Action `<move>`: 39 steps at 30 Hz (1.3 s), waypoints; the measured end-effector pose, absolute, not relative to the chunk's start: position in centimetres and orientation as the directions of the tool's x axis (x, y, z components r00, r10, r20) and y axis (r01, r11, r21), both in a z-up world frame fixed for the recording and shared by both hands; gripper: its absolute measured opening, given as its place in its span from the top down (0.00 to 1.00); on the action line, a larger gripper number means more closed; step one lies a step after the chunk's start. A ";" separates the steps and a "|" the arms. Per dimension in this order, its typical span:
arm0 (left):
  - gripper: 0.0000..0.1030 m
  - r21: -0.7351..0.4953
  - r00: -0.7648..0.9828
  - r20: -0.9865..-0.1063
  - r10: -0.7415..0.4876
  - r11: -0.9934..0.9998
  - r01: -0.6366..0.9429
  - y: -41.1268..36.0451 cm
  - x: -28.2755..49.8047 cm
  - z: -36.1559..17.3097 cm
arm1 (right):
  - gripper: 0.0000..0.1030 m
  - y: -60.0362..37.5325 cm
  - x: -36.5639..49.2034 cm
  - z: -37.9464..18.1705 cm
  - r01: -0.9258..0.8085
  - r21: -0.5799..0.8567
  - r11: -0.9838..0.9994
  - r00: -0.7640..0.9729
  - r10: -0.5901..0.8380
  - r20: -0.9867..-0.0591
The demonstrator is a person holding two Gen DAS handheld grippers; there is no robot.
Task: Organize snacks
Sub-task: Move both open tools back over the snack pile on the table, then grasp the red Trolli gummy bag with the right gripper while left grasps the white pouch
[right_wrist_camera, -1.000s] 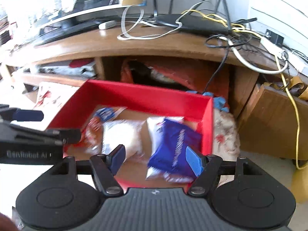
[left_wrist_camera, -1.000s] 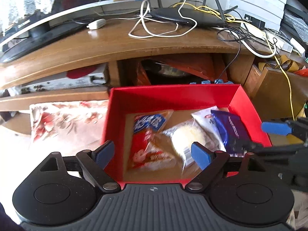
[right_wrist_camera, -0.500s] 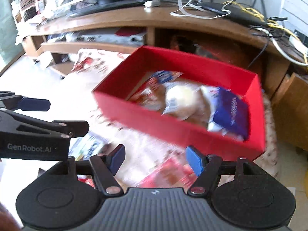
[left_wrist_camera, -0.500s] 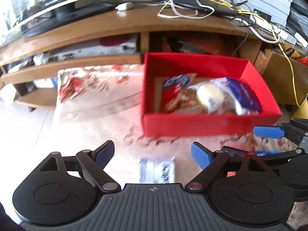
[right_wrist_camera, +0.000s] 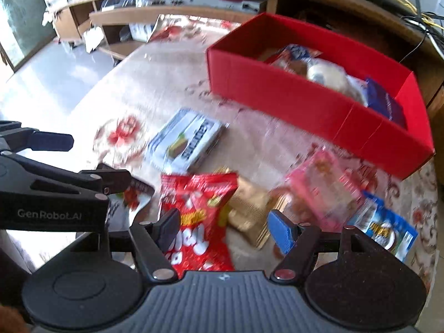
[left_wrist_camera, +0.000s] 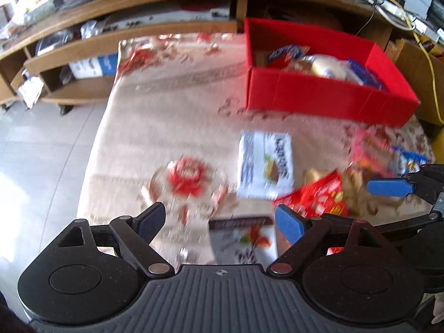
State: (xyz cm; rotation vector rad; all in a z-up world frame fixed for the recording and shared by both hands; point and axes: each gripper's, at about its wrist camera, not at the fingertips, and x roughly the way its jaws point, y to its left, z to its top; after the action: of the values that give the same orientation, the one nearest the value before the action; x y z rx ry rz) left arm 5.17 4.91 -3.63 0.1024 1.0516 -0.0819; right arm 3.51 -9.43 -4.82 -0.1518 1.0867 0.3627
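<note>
A red box (left_wrist_camera: pixel 327 100) (right_wrist_camera: pixel 291 88) holds several snack packs at the back right of a floral cloth. Loose snacks lie in front of it: a white and blue pack (left_wrist_camera: pixel 265 163) (right_wrist_camera: pixel 186 141), a red bag (right_wrist_camera: pixel 197 219) (left_wrist_camera: pixel 319 197), a gold pack (right_wrist_camera: pixel 249 208), a pink pack (right_wrist_camera: pixel 324 191), a blue pack (right_wrist_camera: pixel 385 227), and a dark and white pack (left_wrist_camera: pixel 244 238). My left gripper (left_wrist_camera: pixel 219 223) is open and empty above the dark and white pack. My right gripper (right_wrist_camera: pixel 224 227) is open and empty above the red bag.
A wooden TV stand (left_wrist_camera: pixel 155 8) with shelves runs along the back, with cables (right_wrist_camera: pixel 416 19) at its right. Grey tiled floor (left_wrist_camera: pixel 41 149) lies to the left of the cloth. The frames are blurred by motion.
Both grippers have pulled back from over the red box toward me and now hang over the loose snacks on the cloth. Both stayed open and empty.
</note>
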 end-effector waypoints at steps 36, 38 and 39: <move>0.13 -0.044 0.488 -0.870 -0.065 0.997 0.056 8.2 4.6 -3.5 | 0.35 -5.0 3.0 -6.7 -0.282 0.037 0.959 0.352 0.139 -0.925; 0.12 -0.047 0.485 -0.872 -0.068 0.997 0.056 8.4 4.6 -3.6 | 0.44 -5.4 2.7 -6.6 -0.295 0.040 0.955 0.358 0.149 -0.922; 0.12 -0.050 0.480 -0.874 -0.071 0.997 0.057 8.4 4.6 -3.8 | 0.48 -5.8 2.6 -6.4 -0.296 0.041 0.954 0.362 0.152 -0.920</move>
State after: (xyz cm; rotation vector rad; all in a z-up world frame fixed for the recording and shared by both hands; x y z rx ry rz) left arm 4.62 8.39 -3.79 -0.0144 1.0668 -0.0786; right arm 2.59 -5.80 -6.43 -0.1395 1.1659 0.2894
